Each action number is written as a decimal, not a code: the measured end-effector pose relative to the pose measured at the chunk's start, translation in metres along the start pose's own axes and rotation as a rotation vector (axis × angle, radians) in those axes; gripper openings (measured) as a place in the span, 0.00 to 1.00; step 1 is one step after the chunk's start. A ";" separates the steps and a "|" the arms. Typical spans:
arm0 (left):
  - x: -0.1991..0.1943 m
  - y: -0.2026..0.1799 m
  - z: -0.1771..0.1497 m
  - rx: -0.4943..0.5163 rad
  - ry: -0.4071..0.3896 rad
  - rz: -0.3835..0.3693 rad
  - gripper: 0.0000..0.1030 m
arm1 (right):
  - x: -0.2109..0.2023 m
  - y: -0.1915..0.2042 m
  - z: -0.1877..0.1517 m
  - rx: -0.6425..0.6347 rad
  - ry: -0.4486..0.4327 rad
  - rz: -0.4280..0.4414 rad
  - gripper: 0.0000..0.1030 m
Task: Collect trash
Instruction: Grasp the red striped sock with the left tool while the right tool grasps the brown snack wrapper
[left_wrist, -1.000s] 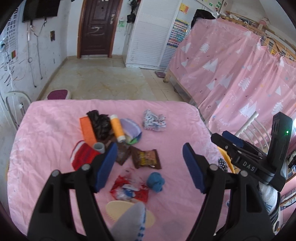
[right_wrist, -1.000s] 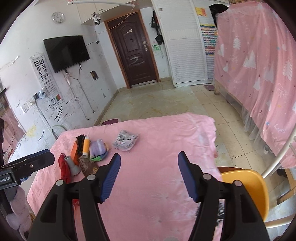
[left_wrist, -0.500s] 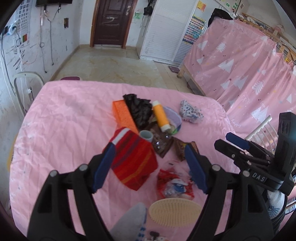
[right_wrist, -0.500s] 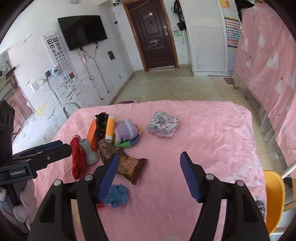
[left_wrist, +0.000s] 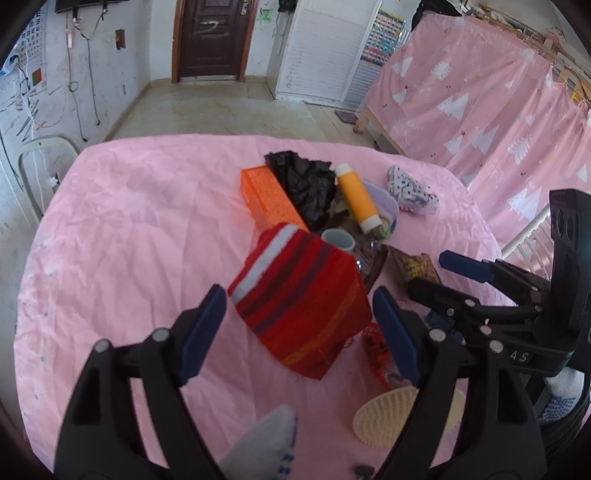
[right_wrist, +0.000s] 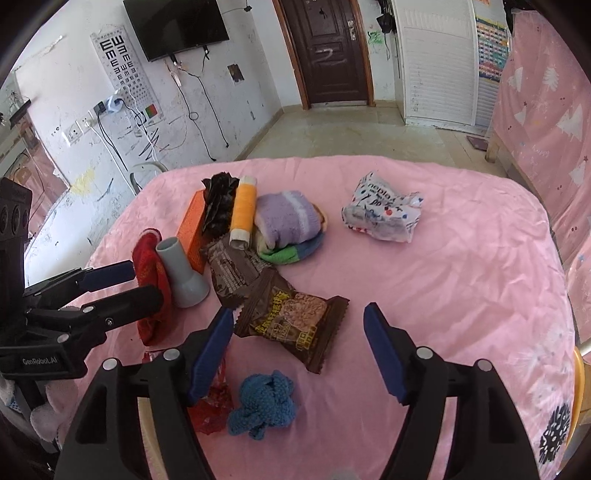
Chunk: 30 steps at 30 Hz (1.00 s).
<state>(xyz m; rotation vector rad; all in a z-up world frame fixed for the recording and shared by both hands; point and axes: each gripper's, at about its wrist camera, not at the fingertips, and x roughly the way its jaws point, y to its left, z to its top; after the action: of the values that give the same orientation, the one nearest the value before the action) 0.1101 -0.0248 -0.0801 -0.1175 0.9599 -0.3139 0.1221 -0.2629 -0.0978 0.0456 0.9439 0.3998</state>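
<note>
On the pink tablecloth lies a brown snack wrapper, right between the jaws of my right gripper. Those jaws are opening and the pads do not touch it. A darker wrapper, a crumpled white printed wrapper, a black plastic bag and a red wrapper lie around it. My left gripper hovers over a red striped sock. Its jaws are opening too and grip nothing. Each gripper shows in the other's view, the right gripper and the left gripper.
Mixed into the pile are an orange box, an orange bottle, a grey cup, a purple sock, a blue knitted ball and a cream brush. A white chair stands at the table's left, a yellow chair at its right.
Both grippers have come down and closer to the table with jaws spreading. The left one swung over the red sock; the right one moved left until the brown wrapper lay between its jaws.
</note>
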 end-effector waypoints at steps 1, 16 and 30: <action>0.002 0.001 0.000 -0.001 0.004 -0.005 0.75 | 0.002 0.001 0.000 -0.002 0.004 0.000 0.63; -0.005 0.007 -0.004 -0.004 -0.021 -0.005 0.22 | 0.010 0.008 0.002 -0.024 0.021 0.023 0.46; -0.055 -0.017 0.006 0.028 -0.151 0.027 0.22 | -0.039 -0.006 -0.001 -0.005 -0.115 0.054 0.37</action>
<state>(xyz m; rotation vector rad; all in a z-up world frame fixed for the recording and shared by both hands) 0.0818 -0.0239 -0.0292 -0.1014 0.8067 -0.2889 0.1028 -0.2826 -0.0691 0.0892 0.8293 0.4447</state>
